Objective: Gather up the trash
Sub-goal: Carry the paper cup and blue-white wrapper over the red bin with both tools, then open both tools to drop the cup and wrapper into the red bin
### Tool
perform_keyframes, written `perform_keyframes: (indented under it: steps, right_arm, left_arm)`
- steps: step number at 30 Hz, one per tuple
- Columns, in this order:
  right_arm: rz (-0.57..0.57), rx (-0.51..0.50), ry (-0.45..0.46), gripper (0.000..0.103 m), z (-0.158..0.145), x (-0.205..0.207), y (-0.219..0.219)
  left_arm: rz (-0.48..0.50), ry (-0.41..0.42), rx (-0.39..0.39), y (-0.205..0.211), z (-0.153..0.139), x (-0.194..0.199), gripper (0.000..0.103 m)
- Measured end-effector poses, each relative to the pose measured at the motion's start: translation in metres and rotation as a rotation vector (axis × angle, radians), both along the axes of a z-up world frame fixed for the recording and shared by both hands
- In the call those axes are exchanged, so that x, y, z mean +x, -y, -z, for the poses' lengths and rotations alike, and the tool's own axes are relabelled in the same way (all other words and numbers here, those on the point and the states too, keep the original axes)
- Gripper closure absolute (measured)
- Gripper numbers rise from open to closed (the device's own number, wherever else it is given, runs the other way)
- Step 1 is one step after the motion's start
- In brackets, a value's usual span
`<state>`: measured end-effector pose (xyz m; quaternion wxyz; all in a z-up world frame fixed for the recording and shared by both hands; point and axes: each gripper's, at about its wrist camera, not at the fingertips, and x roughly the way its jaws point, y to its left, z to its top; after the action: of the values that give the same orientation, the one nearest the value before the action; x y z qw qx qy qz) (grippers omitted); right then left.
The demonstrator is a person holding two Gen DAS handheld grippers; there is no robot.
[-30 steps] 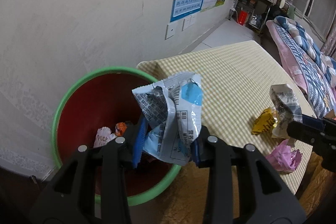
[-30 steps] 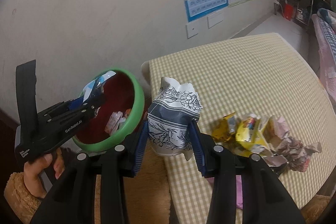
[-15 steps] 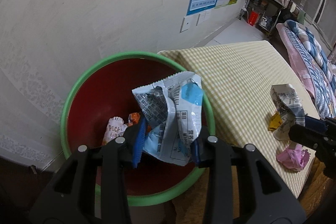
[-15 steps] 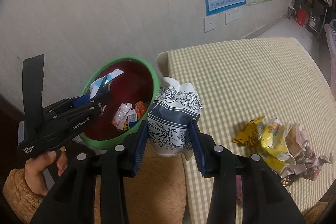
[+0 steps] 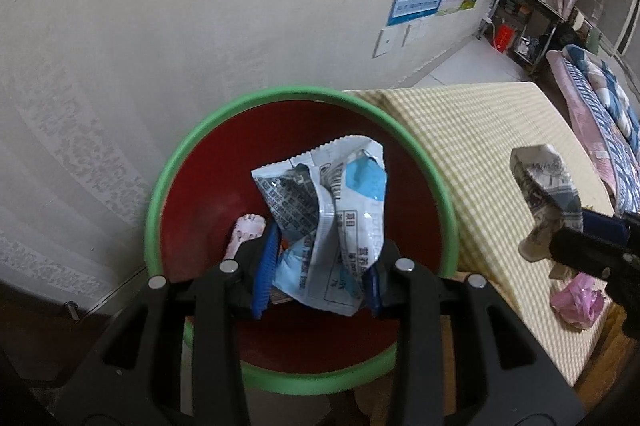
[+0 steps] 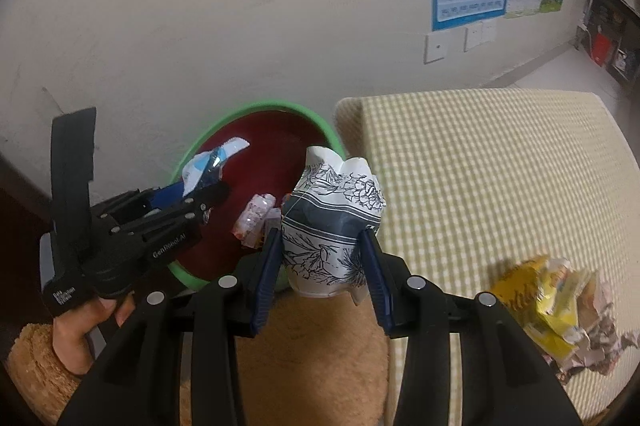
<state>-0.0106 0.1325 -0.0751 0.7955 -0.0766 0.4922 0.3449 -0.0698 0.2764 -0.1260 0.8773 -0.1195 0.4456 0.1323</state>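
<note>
Left wrist view: left gripper (image 5: 318, 276) jaws part-closed, blue ribbed pads pinching a crumpled snack wrapper (image 5: 326, 216) btwn them. Wrapper is thin glossy plastic film, white w/ light-blue patches, grey print and a barcode, serrated top edge, folded and creased. It hangs directly over the mouth of the bin (image 5: 192, 146), a round plastic tub w/ bright green rim and dark red smooth inside. Lower in the bin lies a small pale pink-and-white packet (image 5: 244, 234), plus a bit of orange beside it, partly hidden by the pad.

Right wrist view: right gripper (image 6: 322, 262) jaws likewise closed partway, clamping a crushed paper cup (image 6: 332, 222) from both sides. Cup is white stiff paper w/ black line-drawn flowers and a dark grey band w/ stripes; rim buckled into folds, base pointing down toward the camera. It sits just beside the bin's near rim, over the gap btwn the bin and the table (image 6: 480, 162).

Table covered in yellow-and-white checked cloth, soft matte weave. At its near right edge a heap of crumpled wrappers (image 6: 552, 310): shiny yellow foil, whitish and brownish paper scraps. In left wrist view a pink scrunched plastic bag (image 5: 576, 304) lies on the cloth below the right gripper.
</note>
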Motion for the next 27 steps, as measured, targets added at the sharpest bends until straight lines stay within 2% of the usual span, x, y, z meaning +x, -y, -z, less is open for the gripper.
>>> perform_keyframes:
  steps: [4,10,23,27]
  right_arm:
    - [-0.019,0.040,-0.056,0.063,0.005,0.008,-0.014]
    - [-0.063,0.026,-0.039,0.063,0.008,0.009,-0.037]
    - [-0.065,0.034,-0.121,0.063,0.028,0.025,-0.062]
    - [-0.068,0.031,-0.121,0.063,0.030,0.029,-0.067]
  left_arm:
    - [-0.020,-0.011,-0.005,-0.007,0.004,-0.004,0.068]
    - [-0.033,-0.027,-0.002,-0.013,0.008,-0.006,0.068]
    - [-0.050,-0.078,-0.016,-0.018,0.023,0.003,0.068]
    - [-0.050,-0.086,-0.017,-0.019,0.026,0.006,0.068]
